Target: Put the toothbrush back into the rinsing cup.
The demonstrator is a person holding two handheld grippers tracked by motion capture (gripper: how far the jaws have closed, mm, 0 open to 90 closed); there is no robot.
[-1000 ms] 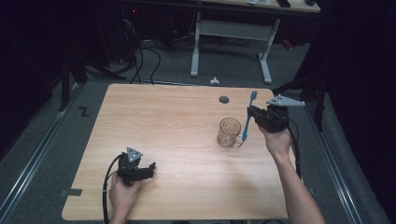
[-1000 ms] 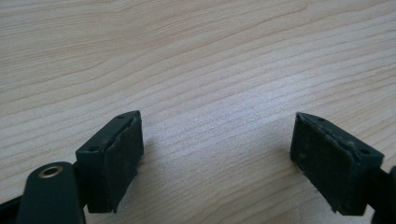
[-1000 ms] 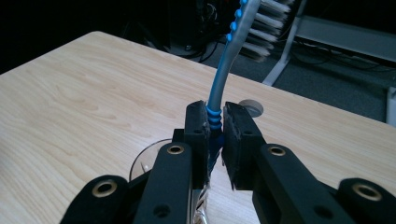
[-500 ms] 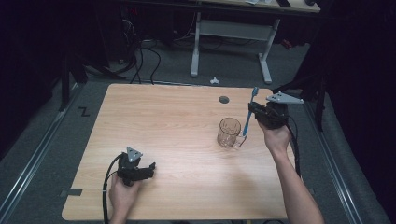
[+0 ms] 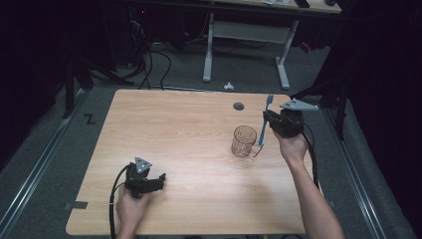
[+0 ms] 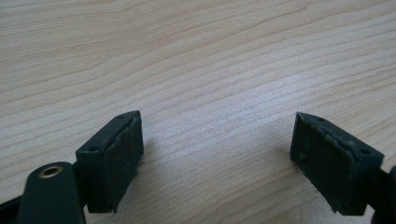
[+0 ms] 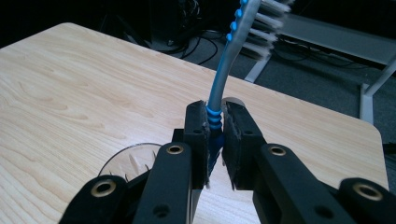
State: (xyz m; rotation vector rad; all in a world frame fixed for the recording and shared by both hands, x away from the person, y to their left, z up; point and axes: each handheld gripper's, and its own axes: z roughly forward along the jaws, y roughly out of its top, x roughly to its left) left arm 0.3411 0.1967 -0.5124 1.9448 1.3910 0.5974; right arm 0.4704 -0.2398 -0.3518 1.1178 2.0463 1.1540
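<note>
A blue toothbrush (image 5: 264,122) stands nearly upright in my right gripper (image 5: 269,118), bristles at the top, its lower end just right of a clear glass mug (image 5: 244,141) on the wooden table (image 5: 174,129). In the right gripper view the jaws are shut on the toothbrush (image 7: 219,98) handle at the gripper (image 7: 215,126), with the mug's rim (image 7: 128,156) below left. My left gripper (image 5: 158,180) rests low at the table's near left. In the left gripper view its pads (image 6: 123,158) stand wide apart over bare wood, and the gripper (image 6: 217,158) is open.
A round dark cable hole (image 5: 239,106) lies in the tabletop behind the mug. Beyond the far edge stand a white desk frame (image 5: 246,47) and cables on the floor (image 5: 154,55). A small white scrap (image 5: 228,85) lies on the floor.
My right gripper has shifted slightly with the toothbrush, whose lower end now hangs just right of the mug. The left gripper has stayed put.
</note>
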